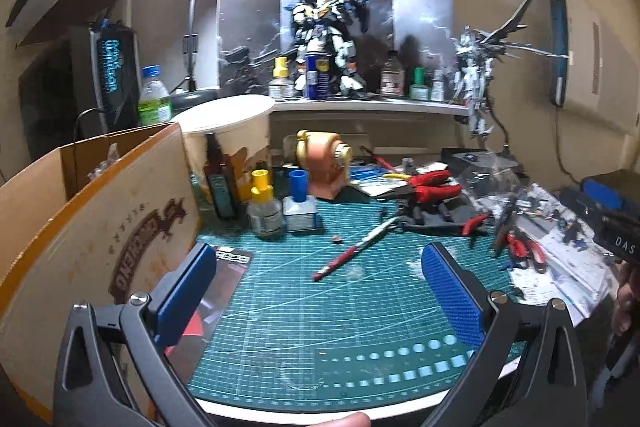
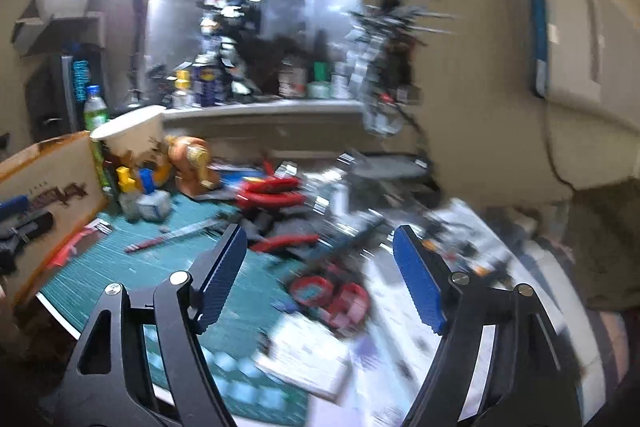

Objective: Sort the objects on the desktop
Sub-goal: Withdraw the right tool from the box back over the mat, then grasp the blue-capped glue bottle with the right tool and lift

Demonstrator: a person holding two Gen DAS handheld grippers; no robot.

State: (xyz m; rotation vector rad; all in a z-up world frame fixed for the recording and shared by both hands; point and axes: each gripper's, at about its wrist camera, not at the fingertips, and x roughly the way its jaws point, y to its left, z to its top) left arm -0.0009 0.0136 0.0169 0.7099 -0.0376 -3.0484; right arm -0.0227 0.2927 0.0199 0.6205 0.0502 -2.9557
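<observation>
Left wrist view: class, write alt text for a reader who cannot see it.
Open, empty left tongs hover over a green cutting mat. A red-and-white tool lies ahead, red pliers beyond, two small bottles and a cardboard box at left.

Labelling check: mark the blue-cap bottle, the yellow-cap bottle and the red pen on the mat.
blue-cap bottle [image 1: 299, 211]: left wrist view, glass body.
yellow-cap bottle [image 1: 264, 215]: left wrist view, glass body.
red pen [image 1: 352, 251]: left wrist view, mid-shaft.
</observation>
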